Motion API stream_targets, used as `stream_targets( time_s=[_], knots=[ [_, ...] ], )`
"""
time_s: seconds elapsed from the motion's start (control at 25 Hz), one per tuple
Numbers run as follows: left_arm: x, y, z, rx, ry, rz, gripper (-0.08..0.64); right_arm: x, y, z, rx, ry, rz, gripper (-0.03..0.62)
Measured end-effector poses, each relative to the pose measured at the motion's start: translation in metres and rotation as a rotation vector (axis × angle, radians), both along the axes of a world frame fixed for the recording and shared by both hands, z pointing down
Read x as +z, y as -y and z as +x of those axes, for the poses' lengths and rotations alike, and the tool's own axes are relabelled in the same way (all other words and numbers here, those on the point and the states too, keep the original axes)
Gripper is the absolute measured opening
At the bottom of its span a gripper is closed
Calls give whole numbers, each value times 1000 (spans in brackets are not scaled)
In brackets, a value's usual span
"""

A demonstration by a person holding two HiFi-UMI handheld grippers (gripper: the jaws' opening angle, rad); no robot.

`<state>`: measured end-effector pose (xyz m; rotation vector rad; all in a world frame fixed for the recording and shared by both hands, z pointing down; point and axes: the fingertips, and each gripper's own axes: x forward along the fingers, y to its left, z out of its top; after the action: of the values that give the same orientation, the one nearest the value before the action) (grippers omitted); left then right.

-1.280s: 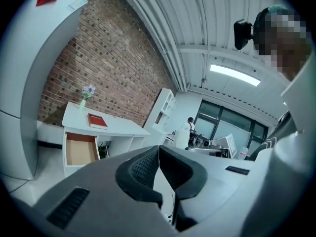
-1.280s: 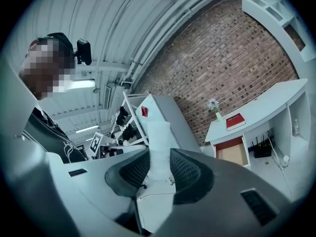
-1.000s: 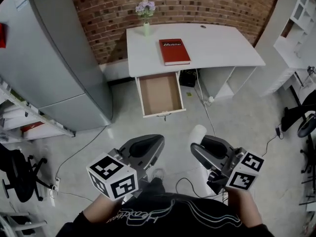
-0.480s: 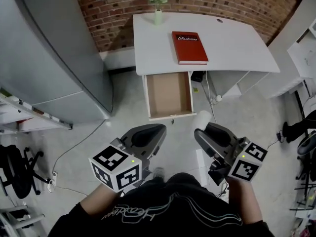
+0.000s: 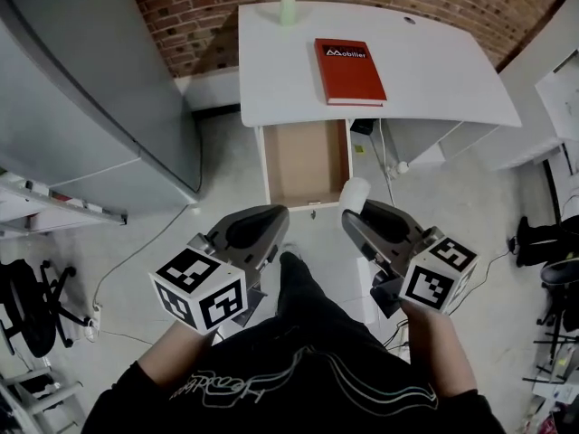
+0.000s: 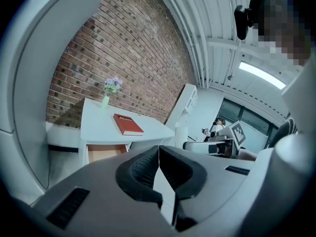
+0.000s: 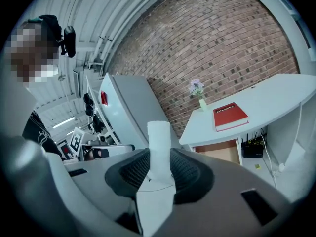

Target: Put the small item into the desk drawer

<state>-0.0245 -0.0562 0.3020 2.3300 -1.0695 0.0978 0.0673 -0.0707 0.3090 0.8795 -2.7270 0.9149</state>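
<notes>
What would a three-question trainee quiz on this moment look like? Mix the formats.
1. True or false: the desk drawer stands open.
2. What is between the jaws of the right gripper?
A. a white cylinder
B. a pen
C. nothing
3. Fill in the blank: the jaws of the left gripper are ____, with nothing between them.

Key:
1. True.
2. A. The jaws are closed on it, and it sticks out past them.
3. Shut.
</notes>
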Motion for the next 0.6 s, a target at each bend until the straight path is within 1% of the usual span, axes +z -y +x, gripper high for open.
stream_targets(
  time_s=[0.16, 0.28, 0.48, 0.6],
  knots=[
    [17, 23, -3, -5, 5, -32, 22, 24, 31, -7, 3, -23, -31, 137],
    [37, 42, -5, -10, 13, -77, 21, 53, 53, -11, -8, -40, -87, 137],
    [77, 76, -9, -45, 6, -163, 21, 105, 95, -16, -29, -83, -177, 138],
    [101, 96, -14, -71, 33, -195, 21, 135, 120, -19, -28, -115, -221, 138]
  ],
)
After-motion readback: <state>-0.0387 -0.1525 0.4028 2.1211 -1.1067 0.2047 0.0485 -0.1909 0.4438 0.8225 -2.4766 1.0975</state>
